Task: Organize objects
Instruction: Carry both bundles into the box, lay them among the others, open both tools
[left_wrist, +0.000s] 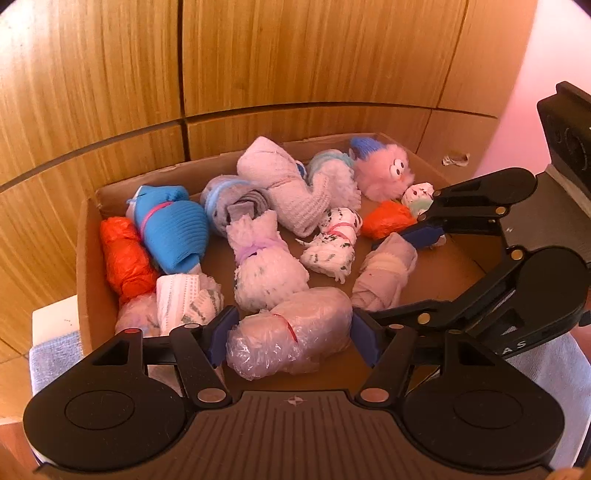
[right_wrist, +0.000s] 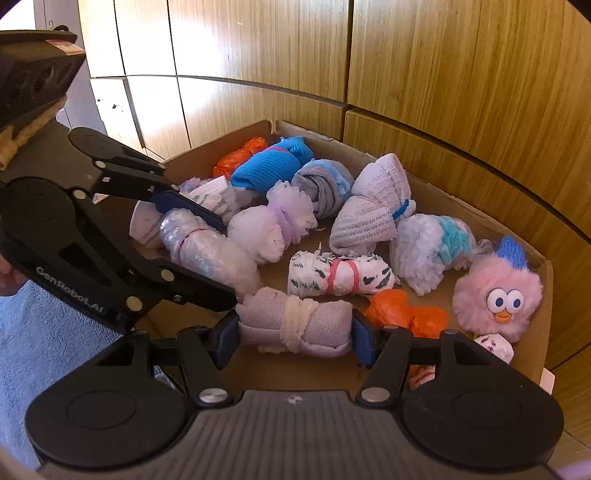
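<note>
Left tool (left_wrist: 290, 338) clamps a crinkly bubble-wrap roll (left_wrist: 291, 332); right tool (right_wrist: 293, 334) grips a soft lilac cloth bundle (right_wrist: 295, 321) (string-tied)

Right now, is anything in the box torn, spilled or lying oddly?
The bundles lie jumbled in the cardboard box, pointing every way, but none has spilled out. The box rim is torn at the back edge, and a crumpled paper scrap lies outside it. Nothing else stands out.

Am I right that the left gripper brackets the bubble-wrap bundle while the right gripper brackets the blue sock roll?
Not quite: the right gripper brackets the pale lilac cloth roll, as the right wrist view shows. The left gripper does bracket the bubble-wrap bundle.
</note>
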